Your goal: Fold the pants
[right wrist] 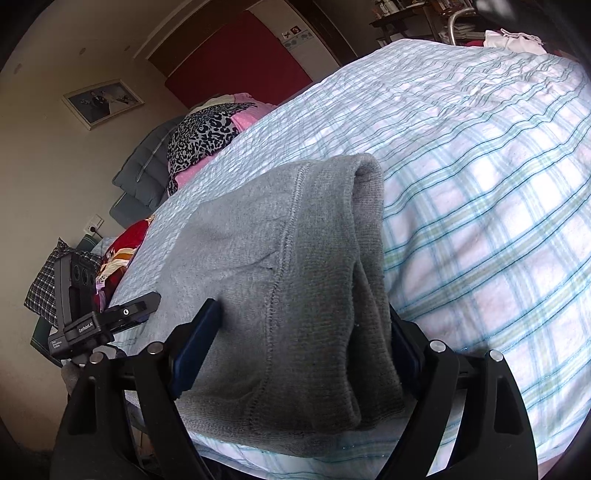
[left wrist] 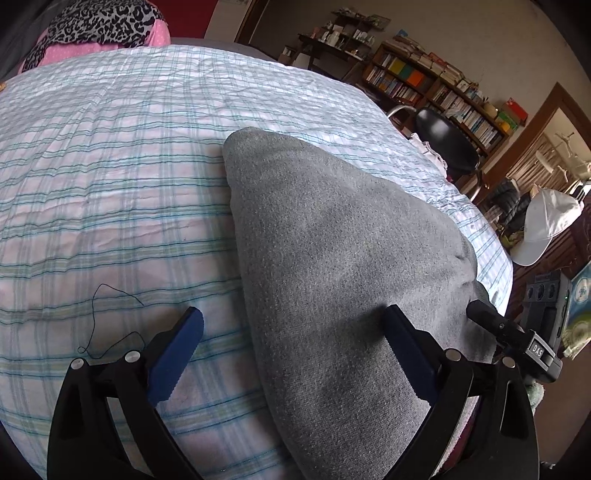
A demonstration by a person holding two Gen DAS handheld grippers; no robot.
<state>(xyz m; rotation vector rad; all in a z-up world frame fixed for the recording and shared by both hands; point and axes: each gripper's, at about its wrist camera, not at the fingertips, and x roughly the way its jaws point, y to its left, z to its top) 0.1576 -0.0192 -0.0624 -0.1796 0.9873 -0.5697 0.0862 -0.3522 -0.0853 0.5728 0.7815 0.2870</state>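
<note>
The grey sweatpants (left wrist: 332,258) lie folded on the plaid bed sheet (left wrist: 110,184). My left gripper (left wrist: 291,325) is open: its right finger rests on the grey cloth, its left finger sits over the bare sheet. In the right wrist view the pants (right wrist: 280,258) show a seam and a ribbed waistband edge. My right gripper (right wrist: 306,325) is open and straddles the folded cloth, with one finger on each side; the right finger is partly hidden behind the fabric. The other gripper's body (right wrist: 96,317) shows at the left.
A leopard-print and pink bundle (left wrist: 99,26) lies at the bed's far end. A bookshelf (left wrist: 436,85), a black chair (left wrist: 443,140) and a white cap (left wrist: 543,225) stand beyond the bed's right edge. A loose dark thread (left wrist: 107,317) lies on the sheet.
</note>
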